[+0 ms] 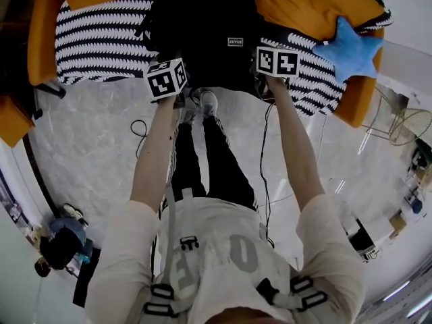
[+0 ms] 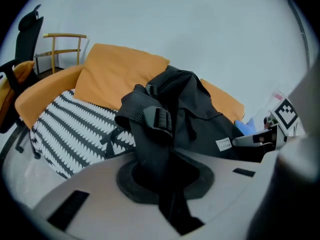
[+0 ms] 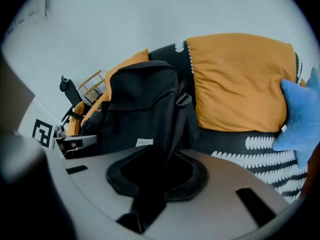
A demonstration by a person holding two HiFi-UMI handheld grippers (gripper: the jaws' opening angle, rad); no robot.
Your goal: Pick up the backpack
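Observation:
A black backpack [image 1: 209, 32] with a small white label hangs in front of an orange sofa, lifted between both grippers. My left gripper [image 2: 165, 176] is shut on one black shoulder strap [image 2: 150, 119], which runs down between its jaws. My right gripper [image 3: 150, 176] is shut on the other strap [image 3: 172, 129] on the backpack's [image 3: 140, 109] right side. In the head view the left gripper [image 1: 177, 90] and right gripper [image 1: 266, 76] sit at the bag's lower corners, fingertips hidden behind their marker cubes. The bag [image 2: 195, 114] stands upright.
The sofa seat carries a black-and-white patterned cover [image 1: 101, 39] and orange cushions [image 1: 310, 2]. A blue star-shaped pillow [image 1: 351, 46] lies at the sofa's right end. A wooden chair [image 2: 62, 46] and a dark office chair [image 2: 27, 29] stand to the left. Cables [image 1: 138, 128] trail on the pale floor.

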